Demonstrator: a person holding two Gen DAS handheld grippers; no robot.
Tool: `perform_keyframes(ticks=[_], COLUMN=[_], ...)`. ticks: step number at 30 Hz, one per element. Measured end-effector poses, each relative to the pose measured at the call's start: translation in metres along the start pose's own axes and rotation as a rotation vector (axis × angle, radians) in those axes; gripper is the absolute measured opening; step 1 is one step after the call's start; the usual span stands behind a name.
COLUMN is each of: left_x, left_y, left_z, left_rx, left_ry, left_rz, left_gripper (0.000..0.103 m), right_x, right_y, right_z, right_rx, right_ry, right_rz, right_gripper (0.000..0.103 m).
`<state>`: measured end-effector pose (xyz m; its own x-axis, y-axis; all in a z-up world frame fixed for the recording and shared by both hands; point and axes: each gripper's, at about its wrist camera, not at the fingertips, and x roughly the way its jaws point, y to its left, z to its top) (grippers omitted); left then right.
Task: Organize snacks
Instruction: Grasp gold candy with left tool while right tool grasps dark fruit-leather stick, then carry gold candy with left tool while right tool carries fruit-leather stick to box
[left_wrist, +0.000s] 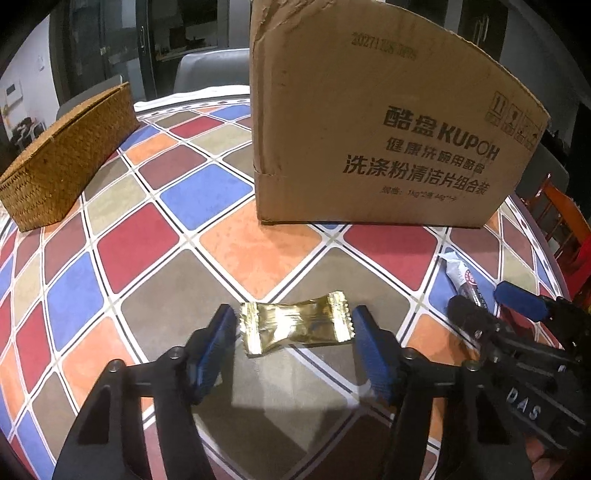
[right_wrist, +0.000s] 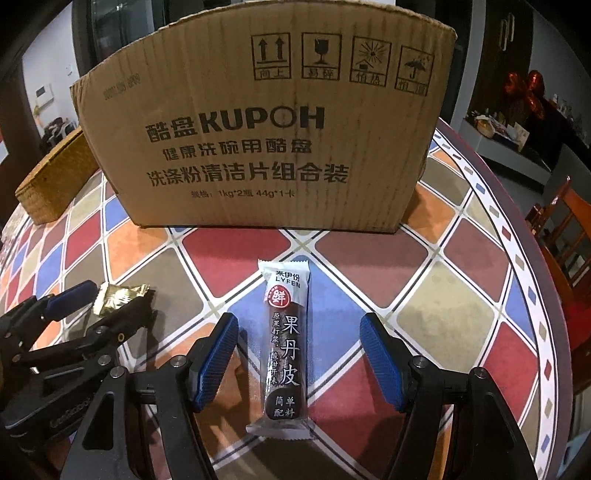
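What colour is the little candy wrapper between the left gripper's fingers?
Shiny gold. The candy wrapper shows best in the left wrist view.

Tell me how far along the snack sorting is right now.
Nothing looks sorted yet. In hand: the open left gripper straddles the gold foil candy wrapper, and the open right gripper straddles the long dark fruit-leather bar; both lie on the checked tablecloth. Left: gripping, lifting, placing. The brown cardboard box and woven straw basket interiors are hidden.

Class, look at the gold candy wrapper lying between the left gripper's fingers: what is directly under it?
The gold candy wrapper lies on the checkered tablecloth; the patch directly beneath is covered.
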<state>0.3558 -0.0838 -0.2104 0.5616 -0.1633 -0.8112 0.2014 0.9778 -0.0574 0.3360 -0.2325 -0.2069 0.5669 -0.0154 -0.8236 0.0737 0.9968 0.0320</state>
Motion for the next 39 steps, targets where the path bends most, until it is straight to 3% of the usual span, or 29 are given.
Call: perform_keyframes(ticks=[4, 5, 7, 8, 19, 39], left_x=[-0.002, -0.002, -0.002, -0.002, -0.008, -0.031], left_y=[0.001, 0.002, 0.001, 0.002, 0.004, 0.002], left_z=[-0.001, -0.001, -0.001, -0.001, 0.001, 0.006], left_rx=[0.005, 0.007, 0.011, 0.011, 0.002, 0.011], left_ry=[-0.006, -0.006, -0.008, -0.008, -0.018, -0.057], left_rz=[-0.007, -0.017, -0.024, -0.029, -0.055, -0.058], left_gripper=[0.043, 0.042, 0.038, 0.037, 0.024, 0.015], right_x=[0.002, 0.001, 0.001, 0.001, -0.002, -0.022], right_y=[-0.004, -0.005, -0.006, -0.006, -0.002, -0.003], right_z=[0.001, 0.001, 0.001, 0.001, 0.003, 0.009], right_rx=[0.021, 0.023, 0.027, 0.028, 0.034, 0.039], right_ry=[0.006, 0.004, 0.004, 0.004, -0.006, -0.045], right_rz=[-0.002, 0.000, 0.010, 0.016, 0.026, 0.032], right_gripper=[0.046, 0.042, 0.025, 0.023, 0.020, 0.019])
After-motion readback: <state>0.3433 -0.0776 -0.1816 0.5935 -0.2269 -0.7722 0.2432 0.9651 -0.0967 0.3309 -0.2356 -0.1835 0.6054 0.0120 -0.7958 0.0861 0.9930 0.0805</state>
